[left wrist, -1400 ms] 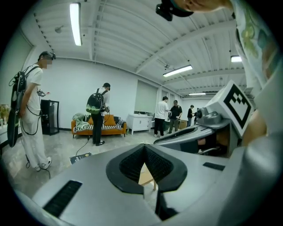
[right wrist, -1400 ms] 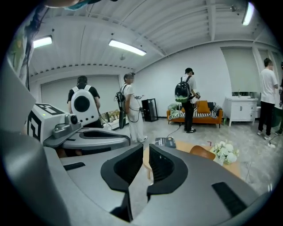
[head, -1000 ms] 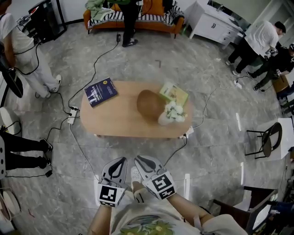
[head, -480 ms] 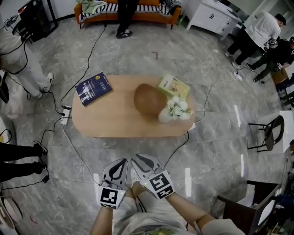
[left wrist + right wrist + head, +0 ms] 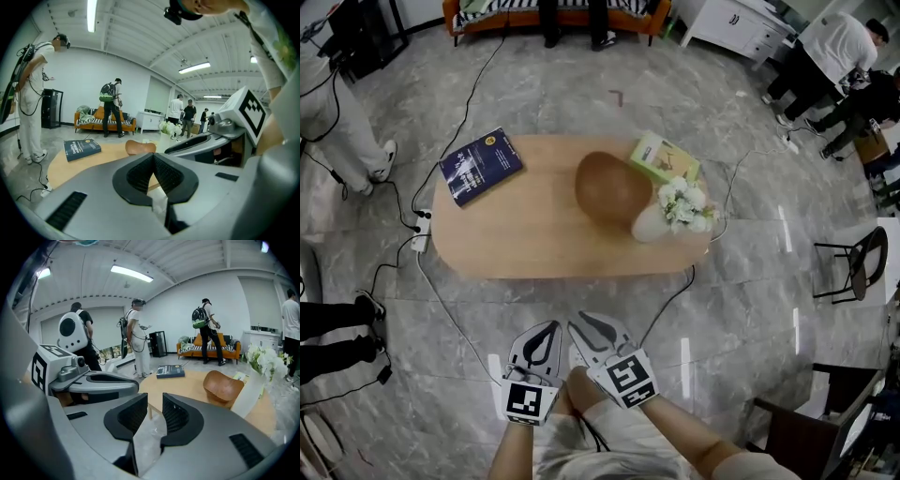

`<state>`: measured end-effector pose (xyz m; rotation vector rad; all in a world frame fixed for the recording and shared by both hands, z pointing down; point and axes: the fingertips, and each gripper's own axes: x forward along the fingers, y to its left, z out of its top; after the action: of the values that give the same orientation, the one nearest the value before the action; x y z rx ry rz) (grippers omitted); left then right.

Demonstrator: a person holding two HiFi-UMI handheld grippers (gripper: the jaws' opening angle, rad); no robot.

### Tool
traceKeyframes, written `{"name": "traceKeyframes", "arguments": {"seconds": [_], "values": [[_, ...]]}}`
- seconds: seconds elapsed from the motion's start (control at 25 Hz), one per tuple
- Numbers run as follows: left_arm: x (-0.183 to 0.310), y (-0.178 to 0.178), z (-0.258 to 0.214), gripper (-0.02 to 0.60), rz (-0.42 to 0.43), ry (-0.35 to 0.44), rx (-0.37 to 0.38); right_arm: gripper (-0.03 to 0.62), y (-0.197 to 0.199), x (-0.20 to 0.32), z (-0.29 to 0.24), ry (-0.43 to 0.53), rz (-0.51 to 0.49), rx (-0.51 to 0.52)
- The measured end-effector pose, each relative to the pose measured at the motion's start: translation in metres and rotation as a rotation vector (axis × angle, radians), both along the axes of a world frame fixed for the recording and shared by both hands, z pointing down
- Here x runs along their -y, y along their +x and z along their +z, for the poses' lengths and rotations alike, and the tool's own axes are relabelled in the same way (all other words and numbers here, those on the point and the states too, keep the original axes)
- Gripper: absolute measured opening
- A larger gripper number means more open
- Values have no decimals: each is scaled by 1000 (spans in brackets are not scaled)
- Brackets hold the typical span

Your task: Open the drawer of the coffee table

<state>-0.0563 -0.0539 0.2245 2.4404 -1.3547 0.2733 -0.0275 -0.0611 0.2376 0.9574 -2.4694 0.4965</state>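
Observation:
The coffee table (image 5: 534, 239) is an oval with a light wooden top, in the middle of the head view; no drawer shows from above. Both grippers hang side by side over the floor short of the table's near edge, pointing toward it. My left gripper (image 5: 549, 326) is shut, its ribbed pads closed in a V (image 5: 153, 157) with nothing between them. My right gripper (image 5: 581, 324) has its jaws opening, and a narrow gap (image 5: 155, 401) stands between the pads with nothing in it. The table's near edge (image 5: 187, 390) lies just beyond them.
On the table lie a blue book (image 5: 481, 166), a brown bowl-like shell (image 5: 612, 187), a green book (image 5: 665, 157) and a vase of white flowers (image 5: 680, 211). Cables (image 5: 441, 300) trail on the floor. People stand around; a chair (image 5: 848, 272) is at right.
The head view has come lower and nearer, so the table looks larger. Both grippers keep their place side by side at the bottom of the picture.

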Motion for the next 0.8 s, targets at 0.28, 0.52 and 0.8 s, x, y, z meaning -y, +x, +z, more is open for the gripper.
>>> {"name": "traceKeyframes", "arguments": {"seconds": [0.28, 0.52, 0.8], "values": [[8, -1, 51, 8, -3, 6, 10, 77, 4, 8, 50, 7, 17, -3], [16, -5, 99, 8, -19, 9, 29, 80, 2, 17, 96, 17, 4, 3], [29, 3, 154, 8, -1, 60, 31, 81, -3, 25, 156, 49, -24, 6]]}}
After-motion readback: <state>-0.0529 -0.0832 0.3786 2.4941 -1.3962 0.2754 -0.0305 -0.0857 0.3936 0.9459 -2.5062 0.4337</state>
